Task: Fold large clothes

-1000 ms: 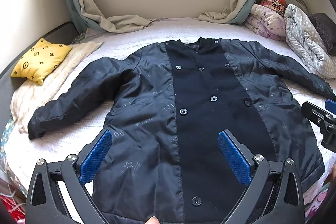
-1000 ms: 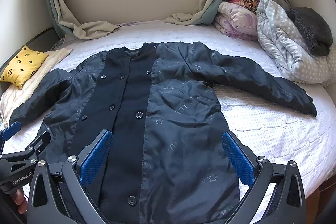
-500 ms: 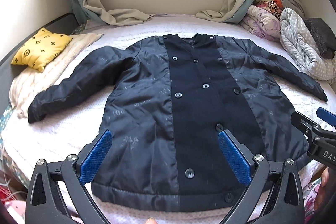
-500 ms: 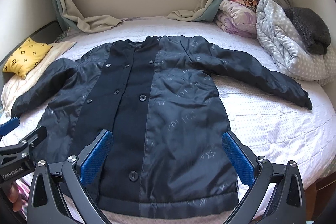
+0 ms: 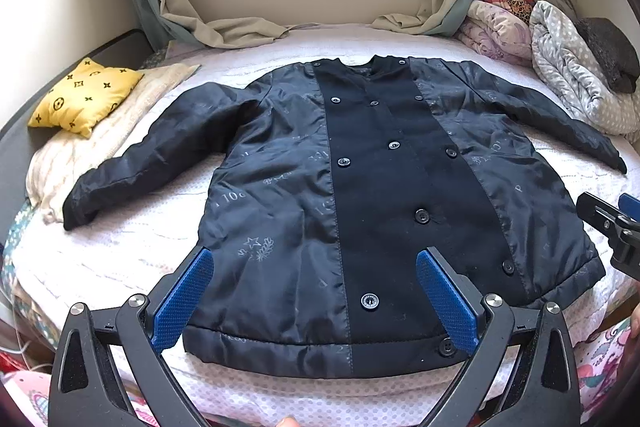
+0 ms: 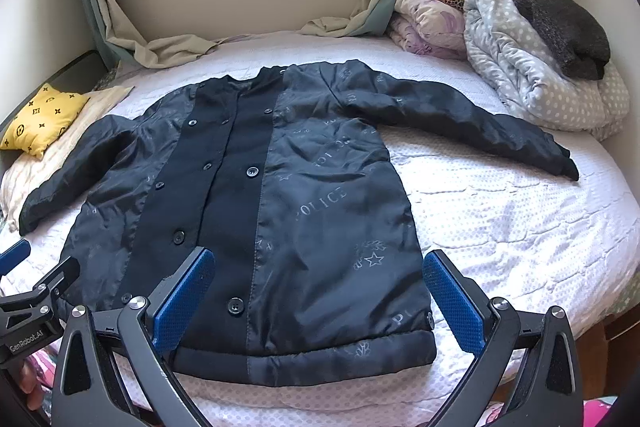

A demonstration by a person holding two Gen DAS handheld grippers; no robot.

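Observation:
A dark navy buttoned jacket lies flat, front up, on the bed with both sleeves spread out to the sides. Its hem faces me. My left gripper hovers open above the hem, nothing between its blue pads. My right gripper is open too, over the hem's right half, and also holds nothing. The right gripper's tip shows at the right edge of the left wrist view. The left gripper's tip shows at the left edge of the right wrist view.
The white quilted bed cover lies under the jacket. A yellow patterned pillow sits at the left. Piled quilts and blankets fill the back right corner. Curtains drape onto the bed below the window sill.
Both grippers have drawn back toward the bed's near edge; the jacket's whole hem and the bed edge have come into view. The jacket has not moved.

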